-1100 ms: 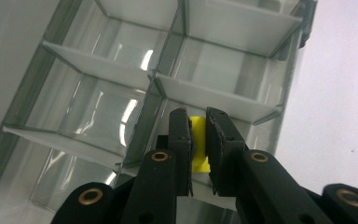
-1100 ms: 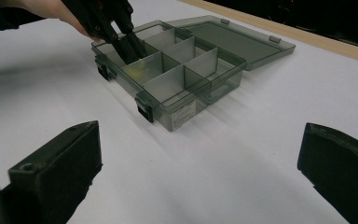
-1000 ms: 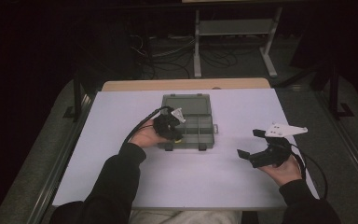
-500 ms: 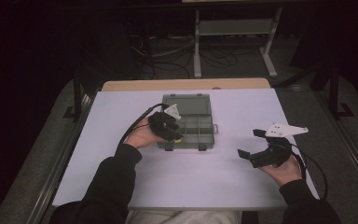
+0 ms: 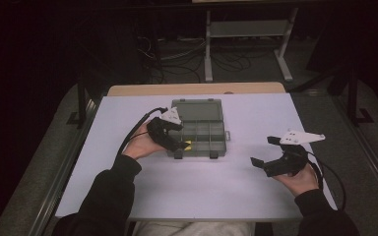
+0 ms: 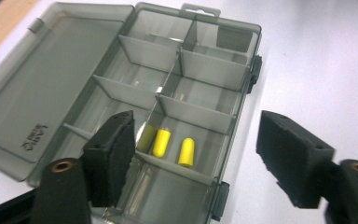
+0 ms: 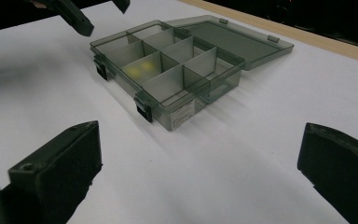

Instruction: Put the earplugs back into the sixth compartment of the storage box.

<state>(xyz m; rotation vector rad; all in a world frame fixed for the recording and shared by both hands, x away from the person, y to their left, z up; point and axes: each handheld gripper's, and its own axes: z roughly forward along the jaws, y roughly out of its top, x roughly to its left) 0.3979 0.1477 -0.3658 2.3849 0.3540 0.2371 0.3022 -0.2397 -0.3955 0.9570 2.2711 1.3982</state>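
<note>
A smoky clear organizer box lies open mid-table, its lid flat on the far side. Yellow earplugs lie in one near compartment, three that I can make out, one half hidden by a jaw. My left gripper hovers at the box's left front corner, jaws wide apart and holding nothing. My right gripper is held above the table to the right of the box, open and empty. The left gripper's jaws appear beyond the box in the right gripper view.
The white tabletop has a wooden strip along its far edge. Beyond it stand a metal shelf frame and cables on the dark floor. Two front latches stick out from the box's near wall.
My left gripper has drawn back slightly to the left at the box's corner, still open. The right gripper has hardly moved.
</note>
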